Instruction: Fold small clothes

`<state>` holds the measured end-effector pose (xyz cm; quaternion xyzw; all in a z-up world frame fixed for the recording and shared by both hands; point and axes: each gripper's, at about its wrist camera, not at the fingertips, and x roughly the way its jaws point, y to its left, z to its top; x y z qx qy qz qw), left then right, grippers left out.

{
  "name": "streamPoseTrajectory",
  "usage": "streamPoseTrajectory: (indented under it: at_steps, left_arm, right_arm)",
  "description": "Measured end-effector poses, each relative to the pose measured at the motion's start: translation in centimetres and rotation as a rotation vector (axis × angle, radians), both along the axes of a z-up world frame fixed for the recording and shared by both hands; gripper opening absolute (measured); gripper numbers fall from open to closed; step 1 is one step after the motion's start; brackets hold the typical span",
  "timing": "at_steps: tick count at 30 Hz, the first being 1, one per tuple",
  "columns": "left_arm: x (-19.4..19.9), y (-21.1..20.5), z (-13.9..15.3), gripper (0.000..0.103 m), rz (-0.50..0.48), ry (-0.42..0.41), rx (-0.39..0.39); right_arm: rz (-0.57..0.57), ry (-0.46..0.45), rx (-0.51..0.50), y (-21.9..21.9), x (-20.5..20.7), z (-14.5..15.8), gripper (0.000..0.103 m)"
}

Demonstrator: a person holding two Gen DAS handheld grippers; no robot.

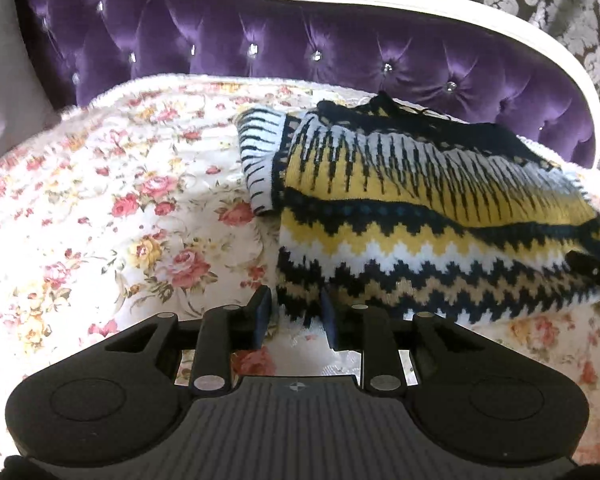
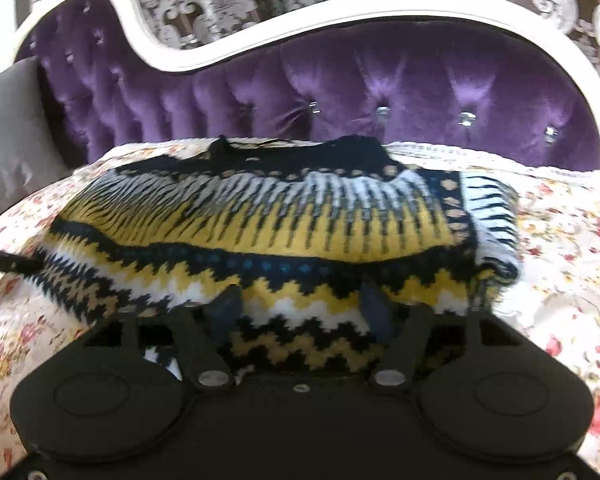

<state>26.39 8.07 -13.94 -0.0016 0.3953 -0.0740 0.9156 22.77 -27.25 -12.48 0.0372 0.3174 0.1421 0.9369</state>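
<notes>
Your left gripper (image 1: 294, 312) is sitting narrowly parted at the hem, gripping nothing; your right gripper (image 2: 302, 300) is gaping wide over the zigzag black, yellow and white knitted sweater (image 2: 284, 236), folded mid-frame on the floral quilted cover (image 1: 100, 208). Brushing that thick springy knit while leaving risks dragging the fold open.

the left gripper (image 1: 296, 316) is being held angled downward, its jaws parted narrowly. the right gripper (image 2: 306, 306) is being held tilted downward too, its jaws spread wide, pressing on nothing.
</notes>
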Motion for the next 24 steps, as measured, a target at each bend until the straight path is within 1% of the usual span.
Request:
streamPoseTrajectory:
  at_steps: [2, 6, 11, 18, 21, 23, 24]
  left_arm:
    - [-0.6, -0.8, -0.2, 0.028, 0.024, -0.029, 0.033]
    - [-1.2, -1.4, -0.3, 0.028, 0.056, -0.059, 0.061]
    - [-1.2, -1.1, -0.1, 0.029, 0.076, -0.058, 0.037]
    - [-2.1, -0.5, -0.3, 0.03, 0.097, -0.093, -0.018]
    - [-2.2, 0.0, -0.3, 0.037, 0.095, -0.089, -0.063]
    - [-2.3, 0.2, -0.2, 0.047, 0.068, -0.084, -0.089]
    - [-2.3, 0.2, -0.1, 0.05, 0.056, -0.079, -0.09]
  right_arm:
    - [0.0, -0.005, -0.027, 0.4, 0.0, -0.1, 0.077]
    - [0.001, -0.015, -0.049, 0.8, -0.3, -0.5, 0.077]
    - [0.0, -0.02, -0.049, 0.7, -0.3, -0.7, 0.077]
    - [0.0, -0.025, -0.026, 0.3, -0.4, -0.8, 0.078]
    - [-0.001, -0.026, -0.021, 0.3, -0.4, -0.8, 0.078]
    - [-0.001, -0.027, -0.018, 0.2, -0.4, -0.8, 0.078]
    - [-0.001, -0.027, -0.017, 0.2, -0.5, -0.8, 0.078]
